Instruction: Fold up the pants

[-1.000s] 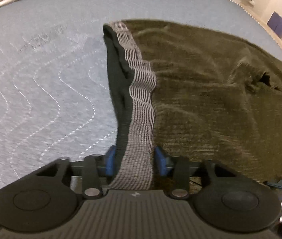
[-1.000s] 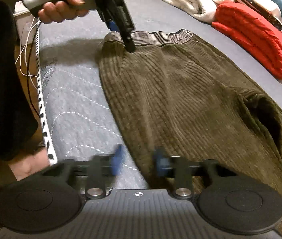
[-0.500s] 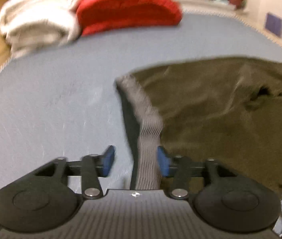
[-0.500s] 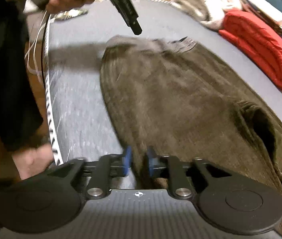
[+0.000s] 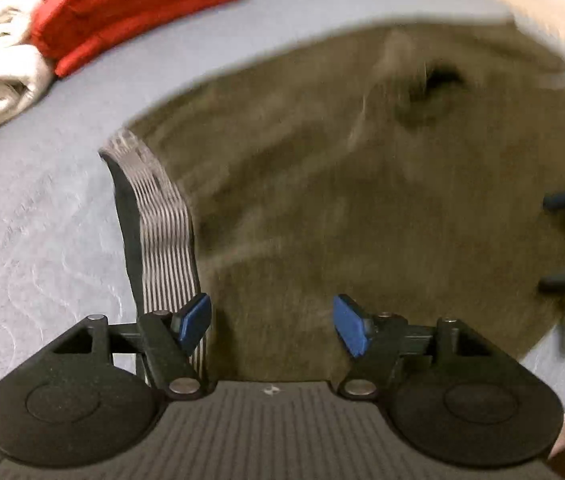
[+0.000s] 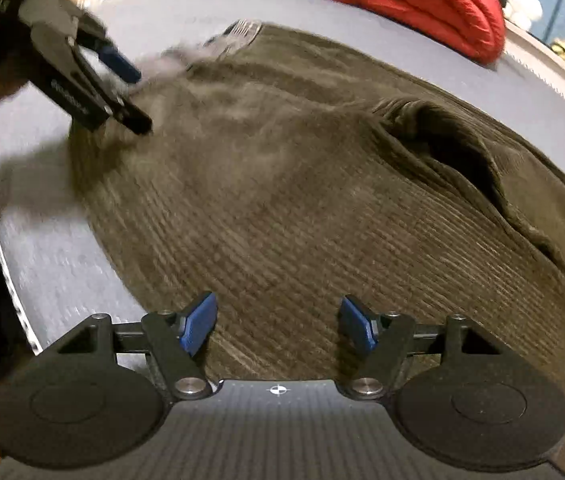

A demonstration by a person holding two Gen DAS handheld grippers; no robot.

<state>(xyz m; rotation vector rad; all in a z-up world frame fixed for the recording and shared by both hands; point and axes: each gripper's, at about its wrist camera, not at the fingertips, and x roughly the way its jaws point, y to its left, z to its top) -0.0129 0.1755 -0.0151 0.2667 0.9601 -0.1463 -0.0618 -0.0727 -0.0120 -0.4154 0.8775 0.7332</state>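
Your left gripper [image 5: 272, 322] has its jaws spread and opening, and nothing is pinched between them now; a second ago they were closed on the striped waistband [image 5: 162, 216], which now lies free on the bed [image 5: 42, 220], just beside the left blue pad. Your right gripper [image 6: 278, 326] is the same: its jaws are opening wide, with only corduroy under them and no cloth held, while half a second ago they were almost together. I judge from this that you have just laid down and released the pants [image 6: 302, 208], so one fold or placing step is finished and the next grasp is not yet begun. The pants lie flat on the grey bed, near the edge on your side. Their long axis runs from the waistband, at the end where your left gripper is, away toward the legs, which leave the right wrist view at its right side. A dark pocket opening [image 6: 454, 148] shows near the middle. The folded red blanket [image 6: 414, 4] lies well apart, at the far edge.
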